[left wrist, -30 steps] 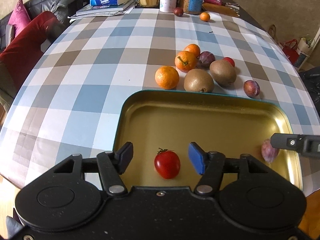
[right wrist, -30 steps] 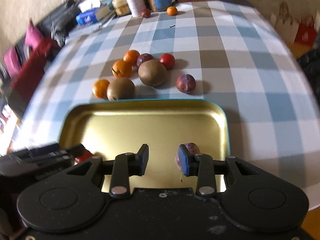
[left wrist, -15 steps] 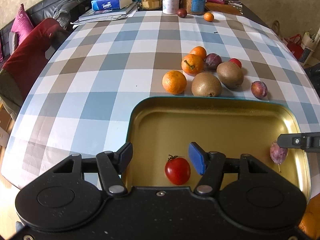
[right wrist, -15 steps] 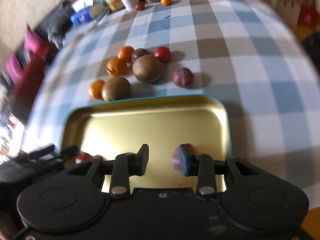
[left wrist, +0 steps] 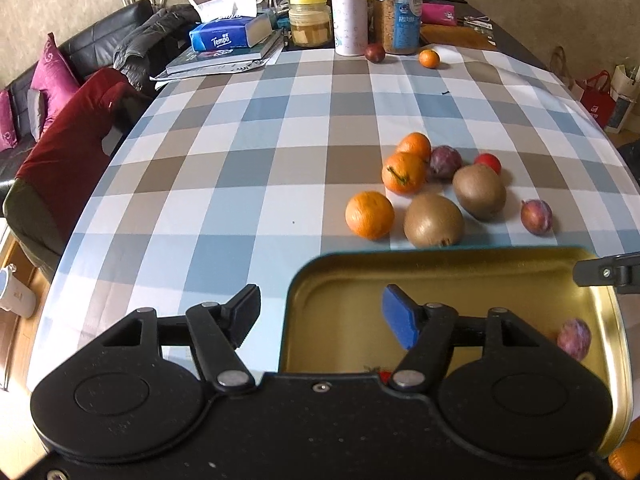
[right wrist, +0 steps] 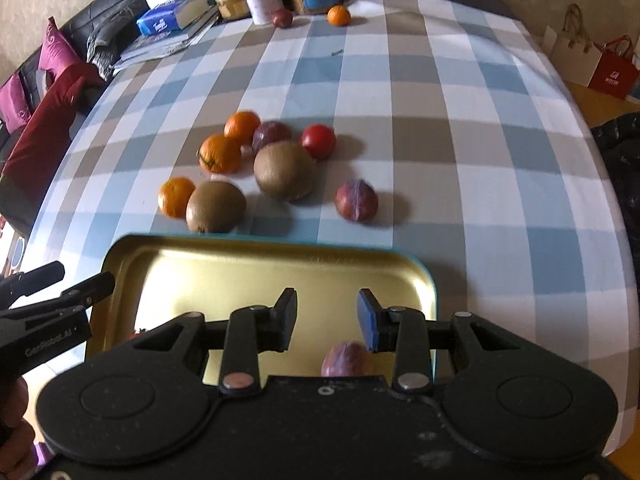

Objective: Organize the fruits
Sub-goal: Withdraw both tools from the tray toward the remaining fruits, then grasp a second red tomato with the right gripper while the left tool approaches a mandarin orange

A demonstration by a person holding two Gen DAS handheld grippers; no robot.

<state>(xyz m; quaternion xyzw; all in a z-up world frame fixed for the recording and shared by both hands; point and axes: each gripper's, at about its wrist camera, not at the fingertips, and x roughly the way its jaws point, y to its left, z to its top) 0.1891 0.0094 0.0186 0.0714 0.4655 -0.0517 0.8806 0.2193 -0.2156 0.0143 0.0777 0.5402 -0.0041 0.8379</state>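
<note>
A gold tray (left wrist: pixel 440 258) with a teal rim lies at the table's near edge. A plum (left wrist: pixel 574 338) rests in its right end, and a red tomato (left wrist: pixel 384 374) peeks from under my left gripper's body. My left gripper (left wrist: pixel 322 316) hovers over the tray's left rim, its jaws opening with nothing between them. My right gripper (right wrist: pixel 326 320) is open above the tray (right wrist: pixel 260 240), with the plum (right wrist: pixel 346 360) lying just below its blue pad, untouched. Beyond the tray lie oranges (left wrist: pixel 370 214), kiwis (left wrist: pixel 434 220), a plum (left wrist: pixel 536 216) and a tomato (left wrist: pixel 488 162).
Checked tablecloth (left wrist: pixel 240 160) spreads to the left and far side. Jars, a bottle (left wrist: pixel 350 12), a tissue pack and books crowd the far end, with a plum (left wrist: pixel 375 53) and small orange (left wrist: pixel 429 58) nearby. A sofa with cushions (left wrist: pixel 52 80) stands left. Bags (right wrist: pixel 612 68) sit right.
My left gripper has drawn back and to the left, off the tomato, and its jaws have widened. My right gripper has pulled back from the plum, which stays in the tray.
</note>
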